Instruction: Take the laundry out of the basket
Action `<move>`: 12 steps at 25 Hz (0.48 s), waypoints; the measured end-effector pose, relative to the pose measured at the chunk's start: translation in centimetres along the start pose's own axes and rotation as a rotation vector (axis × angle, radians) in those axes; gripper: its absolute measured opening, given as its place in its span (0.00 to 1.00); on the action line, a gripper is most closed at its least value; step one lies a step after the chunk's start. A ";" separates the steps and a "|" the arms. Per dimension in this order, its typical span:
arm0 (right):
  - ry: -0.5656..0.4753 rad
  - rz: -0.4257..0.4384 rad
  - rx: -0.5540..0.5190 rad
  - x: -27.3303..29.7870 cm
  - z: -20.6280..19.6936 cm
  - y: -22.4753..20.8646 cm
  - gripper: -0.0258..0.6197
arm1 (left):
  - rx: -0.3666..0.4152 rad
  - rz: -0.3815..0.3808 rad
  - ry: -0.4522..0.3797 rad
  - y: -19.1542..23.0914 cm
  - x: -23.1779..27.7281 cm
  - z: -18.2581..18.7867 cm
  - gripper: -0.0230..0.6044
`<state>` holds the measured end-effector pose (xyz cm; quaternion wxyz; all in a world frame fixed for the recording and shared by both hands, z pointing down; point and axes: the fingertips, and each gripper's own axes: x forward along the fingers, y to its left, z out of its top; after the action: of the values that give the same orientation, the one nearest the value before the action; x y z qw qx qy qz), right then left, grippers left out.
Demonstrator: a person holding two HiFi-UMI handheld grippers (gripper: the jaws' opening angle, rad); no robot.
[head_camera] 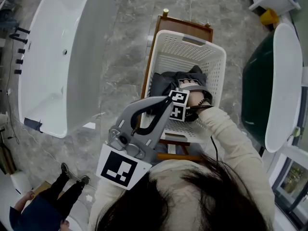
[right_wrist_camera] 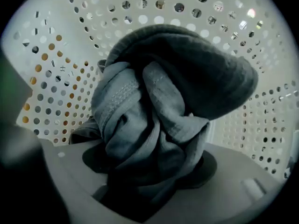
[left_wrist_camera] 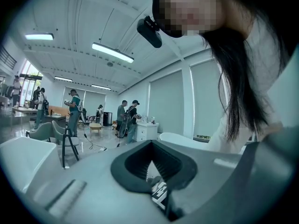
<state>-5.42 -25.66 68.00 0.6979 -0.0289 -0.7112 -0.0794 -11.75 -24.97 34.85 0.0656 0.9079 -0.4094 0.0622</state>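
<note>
- White bathtub (head_camera: 57, 57) lies on the grey marbled floor (head_camera: 120, 42), at about ten o'clock from the basket and well apart from it.
- At seven o'clock in the head view, a bystander (head_camera: 57, 196) in dark trousers stands on that floor.
- The left gripper (head_camera: 165, 106) hangs over the basket's near edge and points toward one o'clock. Its jaws are pressed together with nothing between them, and its tip is just beside the right gripper's marker cube (head_camera: 178, 105).
- The basket (head_camera: 219, 66), white and full of holes, sits on a brown wooden stand (head_camera: 185, 28) in the middle of the head view.
- The laundry (head_camera: 166, 83), a bunched dark grey cloth, lies inside the basket, from its middle toward its six o'clock side.
- The right gripper (right_wrist_camera: 149, 171) points straight down into the basket. Its jaws are spread wide, and a thick fold of the laundry bulges up between them without being pinched.
- At three o'clock from the basket lies a dark green tub (head_camera: 260, 95) with a white rim.
</note>
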 end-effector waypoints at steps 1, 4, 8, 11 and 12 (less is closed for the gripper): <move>-0.001 -0.010 -0.004 0.0 0.0 0.1 0.61 | -0.003 0.005 -0.003 0.1 -0.1 0.0 0.04; -0.015 -0.046 -0.006 -0.2 0.4 0.4 0.48 | -0.004 0.012 -0.014 -0.1 -0.4 0.3 0.04; -0.080 -0.110 0.032 -2.1 1.5 -0.3 0.39 | 0.004 0.013 -0.020 -0.4 -1.0 0.7 0.04; -0.153 -0.156 0.085 -4.9 2.2 -1.4 0.38 | 0.021 0.018 -0.029 -0.7 -1.5 1.4 0.04; -0.184 -0.171 0.110 -6.2 2.4 -1.9 0.38 | 0.027 0.020 -0.032 -0.8 -1.7 1.6 0.04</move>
<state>-7.98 -26.74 61.65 0.6208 0.0631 -0.7755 -0.0967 -12.17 -23.45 32.91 0.0459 0.9055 -0.4185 0.0538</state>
